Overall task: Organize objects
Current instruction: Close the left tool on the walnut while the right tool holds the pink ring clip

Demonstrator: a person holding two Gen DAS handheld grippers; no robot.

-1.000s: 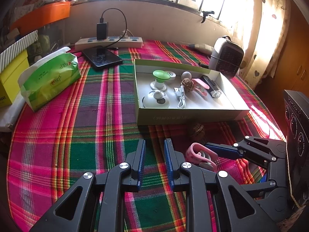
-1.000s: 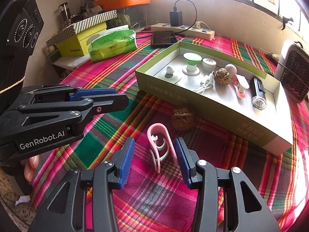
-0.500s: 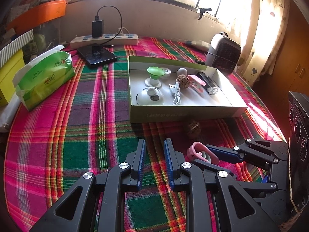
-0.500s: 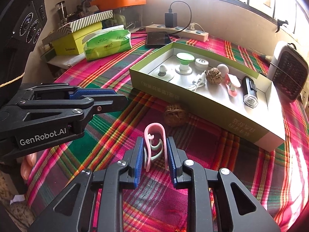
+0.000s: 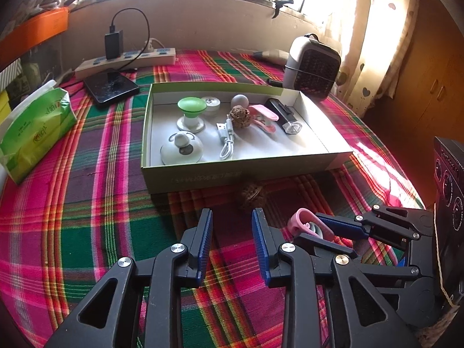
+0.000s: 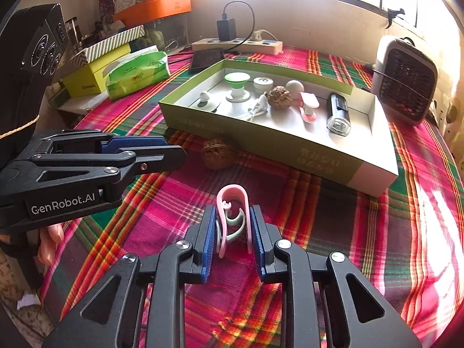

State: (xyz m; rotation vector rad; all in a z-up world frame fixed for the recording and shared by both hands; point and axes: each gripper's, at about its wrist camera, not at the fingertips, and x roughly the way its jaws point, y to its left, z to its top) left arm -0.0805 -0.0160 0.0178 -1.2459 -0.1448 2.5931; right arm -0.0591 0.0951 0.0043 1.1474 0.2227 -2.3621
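My right gripper (image 6: 233, 229) is shut on a pink clip (image 6: 232, 217) and holds it above the plaid tablecloth; the clip also shows in the left wrist view (image 5: 304, 224). A brown walnut (image 6: 217, 155) lies on the cloth just in front of the green box (image 6: 304, 150), and shows in the left wrist view (image 5: 252, 197). The box (image 5: 232, 174) holds a second walnut (image 5: 239, 116), another pink clip (image 5: 262, 117), a white cable, a green-topped knob and a small torch. My left gripper (image 5: 230, 235) is open and empty, left of the right gripper.
A green tissue pack (image 5: 34, 133) lies at the left. A power strip (image 5: 124, 61) and a black phone (image 5: 111, 87) are at the back. A small grey heater (image 5: 311, 69) stands at the back right. Yellow boxes (image 6: 95, 78) stand at the far left.
My right gripper has closed on the pink clip and lifted it off the cloth. Both grippers have drawn back a little from the box.
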